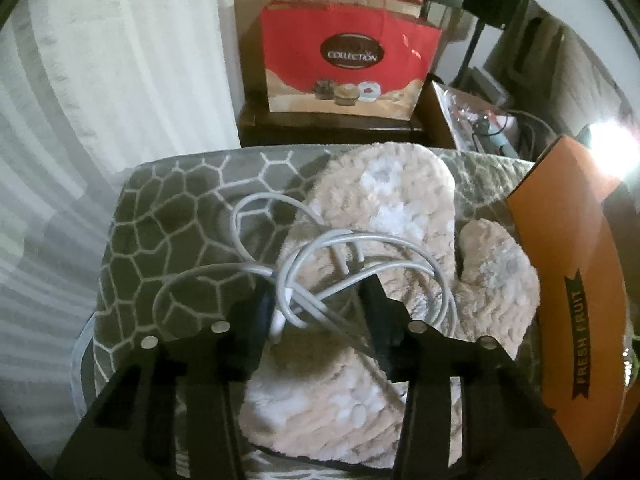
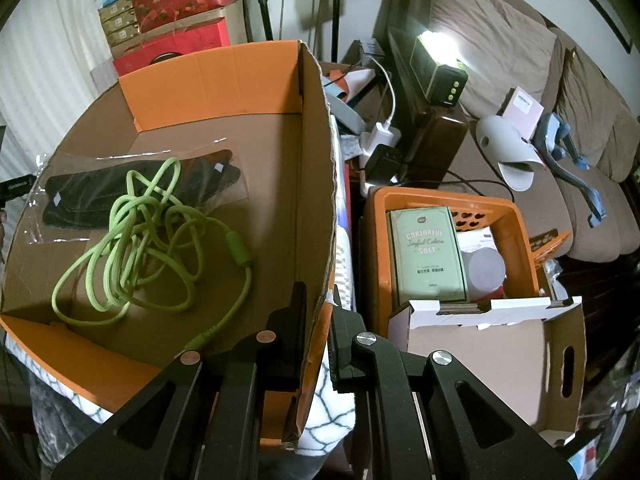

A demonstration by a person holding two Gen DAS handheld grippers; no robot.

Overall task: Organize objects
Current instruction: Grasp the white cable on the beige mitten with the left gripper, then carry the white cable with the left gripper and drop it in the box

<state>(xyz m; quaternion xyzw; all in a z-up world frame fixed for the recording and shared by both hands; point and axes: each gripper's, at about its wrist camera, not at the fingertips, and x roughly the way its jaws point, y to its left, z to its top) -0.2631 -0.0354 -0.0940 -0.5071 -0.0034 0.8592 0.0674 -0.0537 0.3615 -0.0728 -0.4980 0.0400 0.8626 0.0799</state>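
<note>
**Two grippers, one on a cable, one on the box wall**

Your left gripper (image 1: 320, 296) sits low over a tangled white cable (image 1: 320, 264) at the centre of the left wrist view. Its jaws are partly open, with the cable's loops bunched between them; the left finger touches the cable. The cable lies on a fluffy beige mitt (image 1: 380, 216) spread over a grey patterned blanket (image 1: 160, 216). An orange cardboard box (image 1: 576, 264) stands at the right edge.

Your right gripper (image 2: 318, 320) has its jaws clamped tight on the right wall of that orange cardboard box (image 2: 316, 184). Inside it, in the left of the right wrist view, a green cable (image 2: 160, 240) lies partly over a black item in a clear sleeve (image 2: 100, 188).
</note>
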